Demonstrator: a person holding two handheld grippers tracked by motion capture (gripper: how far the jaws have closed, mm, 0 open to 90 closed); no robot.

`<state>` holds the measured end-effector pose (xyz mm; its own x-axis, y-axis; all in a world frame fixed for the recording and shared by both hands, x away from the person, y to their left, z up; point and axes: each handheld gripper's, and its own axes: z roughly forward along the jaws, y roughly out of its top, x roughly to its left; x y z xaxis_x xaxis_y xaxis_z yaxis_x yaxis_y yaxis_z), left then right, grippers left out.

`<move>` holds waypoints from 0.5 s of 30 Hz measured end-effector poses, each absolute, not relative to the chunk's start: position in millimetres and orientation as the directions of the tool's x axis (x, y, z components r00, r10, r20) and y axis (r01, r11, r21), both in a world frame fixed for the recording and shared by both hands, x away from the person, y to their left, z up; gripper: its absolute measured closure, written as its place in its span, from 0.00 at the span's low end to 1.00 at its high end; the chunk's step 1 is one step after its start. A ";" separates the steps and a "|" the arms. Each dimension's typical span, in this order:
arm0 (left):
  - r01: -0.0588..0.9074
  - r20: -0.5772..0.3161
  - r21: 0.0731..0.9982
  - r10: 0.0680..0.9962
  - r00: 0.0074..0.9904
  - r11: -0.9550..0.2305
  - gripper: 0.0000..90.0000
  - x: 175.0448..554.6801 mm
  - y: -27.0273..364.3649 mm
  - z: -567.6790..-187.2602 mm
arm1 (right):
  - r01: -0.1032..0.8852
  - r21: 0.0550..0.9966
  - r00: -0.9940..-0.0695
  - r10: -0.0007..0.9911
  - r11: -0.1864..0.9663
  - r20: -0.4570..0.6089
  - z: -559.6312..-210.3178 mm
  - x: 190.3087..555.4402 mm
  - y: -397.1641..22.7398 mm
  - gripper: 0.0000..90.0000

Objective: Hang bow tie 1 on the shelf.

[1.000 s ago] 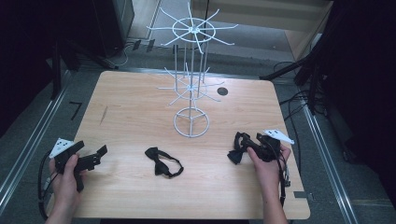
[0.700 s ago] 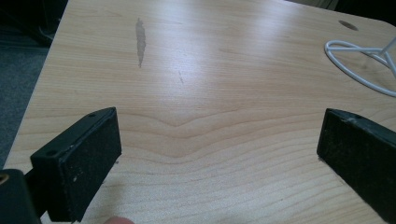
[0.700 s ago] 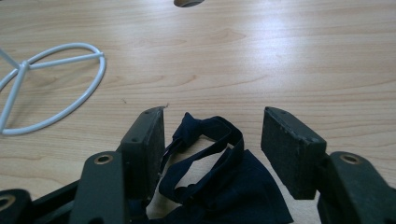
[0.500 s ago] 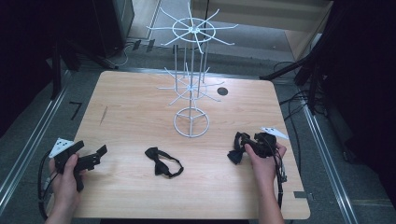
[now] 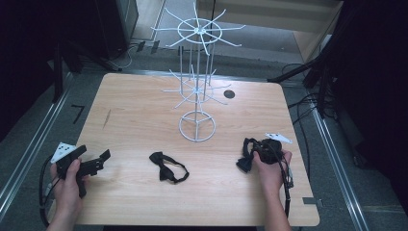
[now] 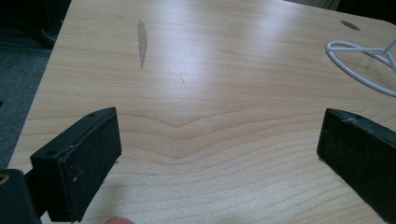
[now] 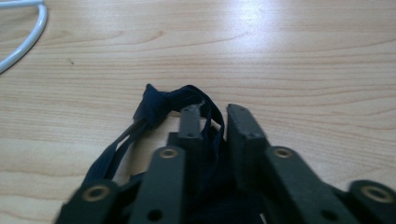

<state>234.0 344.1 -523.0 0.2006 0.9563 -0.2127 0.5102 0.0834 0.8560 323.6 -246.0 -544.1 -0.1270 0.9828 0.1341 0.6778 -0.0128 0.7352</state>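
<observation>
A black bow tie (image 5: 168,166) lies flat on the wooden table (image 5: 134,115), in front of a white wire display rack (image 5: 197,96). My left gripper (image 5: 94,160) rests near the table's left front edge. In the left gripper view it (image 6: 219,140) is wide open over bare wood. At the right front, my right gripper (image 5: 250,155) is shut on a second dark bow tie (image 5: 244,162). In the right gripper view its jaws (image 7: 212,119) pinch the fabric, and the knot (image 7: 156,105) and strap spill out to the left.
The rack's round wire base (image 5: 197,126) stands mid-table, with spoked arms above it. Part of that base (image 6: 359,60) shows at the right of the left gripper view. A dark round hole (image 5: 229,94) sits in the tabletop behind the rack. Cables trail off both front corners.
My right hand has shifted very slightly left with the bow tie still in its jaws. The left gripper and the loose bow tie have not moved.
</observation>
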 end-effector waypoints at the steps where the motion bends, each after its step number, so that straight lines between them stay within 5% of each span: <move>1: 0.510 -0.212 0.856 0.957 0.201 0.082 0.00 234.0 344.0 -523.0 | 0.664 0.748 -0.148 0.981 0.006 0.123 -543.1 320.6 -245.9 1.00; 15: 0.510 -0.212 0.856 0.957 0.199 0.084 0.00 234.0 343.7 -523.0 | 0.546 0.838 -0.220 0.963 -0.009 0.153 -521.2 297.7 -241.9 1.00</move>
